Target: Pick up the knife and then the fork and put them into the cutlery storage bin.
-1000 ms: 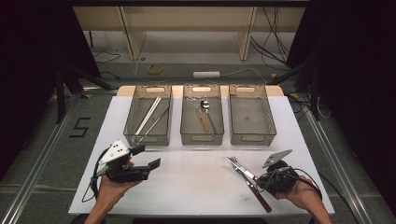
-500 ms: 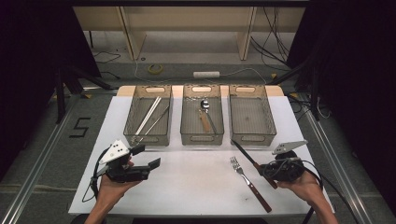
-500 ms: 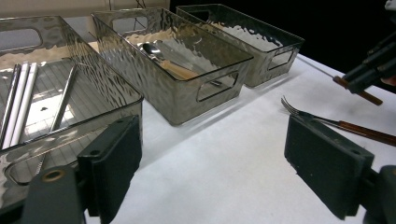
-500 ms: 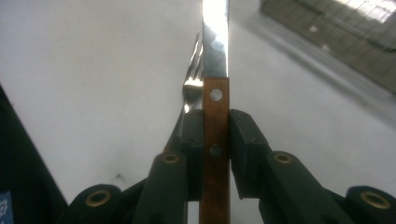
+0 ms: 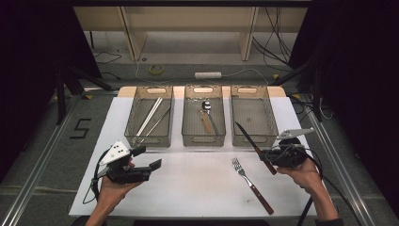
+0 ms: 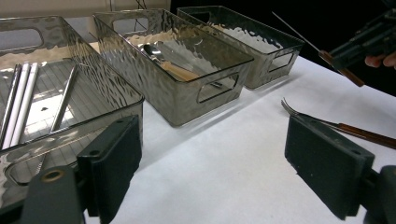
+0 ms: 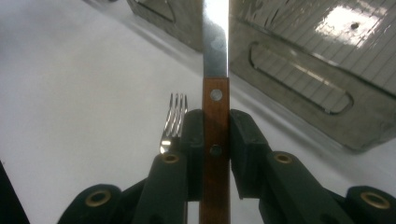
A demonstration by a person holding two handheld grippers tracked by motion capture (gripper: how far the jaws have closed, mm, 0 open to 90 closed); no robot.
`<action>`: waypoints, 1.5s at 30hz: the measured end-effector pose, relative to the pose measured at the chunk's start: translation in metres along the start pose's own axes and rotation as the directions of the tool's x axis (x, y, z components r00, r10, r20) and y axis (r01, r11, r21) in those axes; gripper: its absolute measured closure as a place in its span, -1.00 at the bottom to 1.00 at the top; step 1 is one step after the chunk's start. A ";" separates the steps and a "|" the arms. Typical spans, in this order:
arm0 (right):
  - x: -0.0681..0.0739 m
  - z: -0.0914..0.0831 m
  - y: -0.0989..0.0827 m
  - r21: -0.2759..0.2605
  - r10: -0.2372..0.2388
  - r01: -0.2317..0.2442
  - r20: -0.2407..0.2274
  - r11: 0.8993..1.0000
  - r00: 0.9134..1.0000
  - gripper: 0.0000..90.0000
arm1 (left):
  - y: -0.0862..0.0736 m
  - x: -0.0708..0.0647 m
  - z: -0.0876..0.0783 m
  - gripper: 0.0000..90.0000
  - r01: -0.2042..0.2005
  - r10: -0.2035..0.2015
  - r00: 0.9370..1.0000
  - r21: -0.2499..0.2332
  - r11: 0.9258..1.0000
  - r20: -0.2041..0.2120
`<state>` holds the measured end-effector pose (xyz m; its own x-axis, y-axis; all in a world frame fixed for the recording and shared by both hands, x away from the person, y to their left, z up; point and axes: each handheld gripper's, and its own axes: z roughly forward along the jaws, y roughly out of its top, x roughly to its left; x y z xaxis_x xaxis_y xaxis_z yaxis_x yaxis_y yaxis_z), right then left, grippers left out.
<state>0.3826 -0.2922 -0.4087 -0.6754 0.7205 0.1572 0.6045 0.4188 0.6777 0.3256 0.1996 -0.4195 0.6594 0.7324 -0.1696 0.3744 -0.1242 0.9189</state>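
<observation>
A knife [image 5: 251, 143] with a brown wooden handle hangs above the white table, its blade pointing up-left toward the right-hand bin [image 5: 254, 115]. My right gripper [image 5: 269, 157] is shut on its handle; in the right gripper view both pads clamp the knife [image 7: 215, 116]. A fork [image 5: 251, 184] with a wooden handle lies flat on the table left of that hand, also seen as fork [image 7: 173, 121] and fork [image 6: 336, 127]. My left gripper [image 5: 148, 159] rests at the front left, jaws wide apart with nothing between them, as left gripper [image 6: 229, 158].
Three clear bins stand in a row at the back of the table [image 5: 197, 188]. The left bin [image 5: 150, 120] holds chopsticks and metal sticks, the middle bin [image 5: 203, 117] a spoon with a wooden handle. The right-hand bin shows nothing inside.
My right gripper has lifted the knife off the table beside the fork and carried it right and up. The fork stays lying where it was. The left hand has kept still.
</observation>
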 end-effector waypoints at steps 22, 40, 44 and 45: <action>-0.017 0.008 0.055 -0.067 0.033 -0.031 0.038 0.997 0.999 0.72 | 0.001 0.000 -0.001 -0.65 0.003 -0.003 1.000 -0.014 1.000 0.002; -0.038 0.025 0.094 -0.065 0.112 -0.105 0.113 0.992 0.987 0.72 | 0.000 0.000 0.000 -0.65 0.001 -0.001 1.000 -0.015 1.000 -0.001; -0.042 0.029 0.102 -0.059 0.130 -0.122 0.142 0.991 0.981 0.72 | 0.000 0.000 0.000 -0.65 0.001 -0.001 1.000 -0.015 1.000 -0.001; -0.043 0.030 0.103 -0.062 0.135 -0.127 0.147 0.990 0.980 0.72 | 0.000 0.000 0.000 -0.65 0.001 -0.001 1.000 -0.015 1.000 -0.001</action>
<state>0.4870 -0.2636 -0.3672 -0.5184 0.8436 0.1401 0.6579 0.2887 0.6956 0.3252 0.1996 -0.4188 0.6586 0.7331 -0.1698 0.3651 -0.1140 0.9240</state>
